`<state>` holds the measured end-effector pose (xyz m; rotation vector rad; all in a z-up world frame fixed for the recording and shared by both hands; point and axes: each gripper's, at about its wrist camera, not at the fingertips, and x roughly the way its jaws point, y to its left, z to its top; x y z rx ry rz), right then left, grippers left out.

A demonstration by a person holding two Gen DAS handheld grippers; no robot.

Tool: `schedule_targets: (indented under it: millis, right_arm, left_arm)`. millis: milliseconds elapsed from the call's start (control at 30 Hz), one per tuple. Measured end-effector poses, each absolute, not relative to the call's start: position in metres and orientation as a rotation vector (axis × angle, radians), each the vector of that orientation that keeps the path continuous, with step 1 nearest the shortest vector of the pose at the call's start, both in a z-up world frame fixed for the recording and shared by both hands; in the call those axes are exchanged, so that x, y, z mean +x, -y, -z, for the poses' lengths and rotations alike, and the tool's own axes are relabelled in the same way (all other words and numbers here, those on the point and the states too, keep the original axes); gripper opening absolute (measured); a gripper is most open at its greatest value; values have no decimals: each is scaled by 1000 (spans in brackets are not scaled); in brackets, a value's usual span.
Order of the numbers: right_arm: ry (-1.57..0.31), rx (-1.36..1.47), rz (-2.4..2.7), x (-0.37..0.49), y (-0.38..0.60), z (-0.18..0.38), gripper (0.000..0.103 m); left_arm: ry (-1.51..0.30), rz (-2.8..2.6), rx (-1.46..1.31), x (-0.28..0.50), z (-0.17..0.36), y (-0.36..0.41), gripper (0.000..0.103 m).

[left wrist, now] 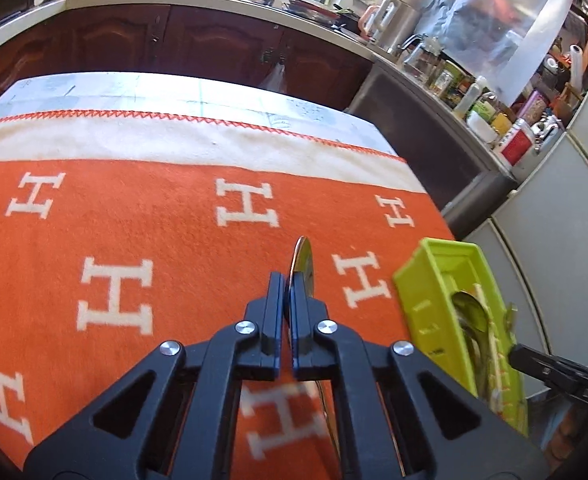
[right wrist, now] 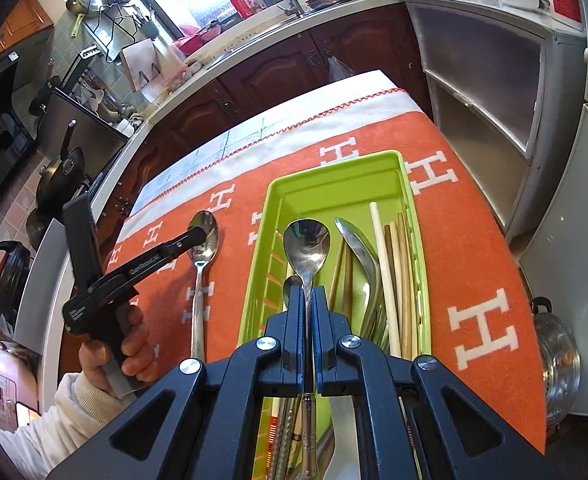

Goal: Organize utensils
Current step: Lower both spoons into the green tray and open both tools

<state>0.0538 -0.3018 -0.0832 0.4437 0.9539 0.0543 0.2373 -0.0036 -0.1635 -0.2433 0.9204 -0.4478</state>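
A: Left gripper (left wrist: 289,284) state?
B: Clamped edge-on on a spoon (right wrist: 202,240) lying on the orange cloth (left wrist: 133,208), left of the green tray (right wrist: 334,176).
A: Right gripper (right wrist: 309,292)?
B: Clenched on a second spoon's (right wrist: 306,240) handle, bowl above the tray. Chopsticks (right wrist: 394,264) and more spoons lay inside.

Tray (right wrist: 401,184) on blanket (right wrist: 486,264) — lone spoon (right wrist: 202,256) left, chopsticks (right wrist: 398,272) inside
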Motion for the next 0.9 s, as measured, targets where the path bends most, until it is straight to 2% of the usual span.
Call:
schedule_targets:
  millis: [200, 500, 733, 900]
  right_arm:
    - [-978, 430, -31, 48, 299, 89, 3]
    - [-1026, 462, 28, 55, 307, 116, 4]
    - [-968, 504, 20, 36, 324, 101, 4]
    - [-940, 532, 41, 14, 338, 90, 5]
  left_arm:
    - [-912, 531, -249, 200, 122, 0, 1]
    - [-880, 699, -170, 150, 60, 36, 1]
    - [-930, 740, -158, 137, 41, 67, 1]
    - [-954, 730, -69, 132, 47, 102, 1]
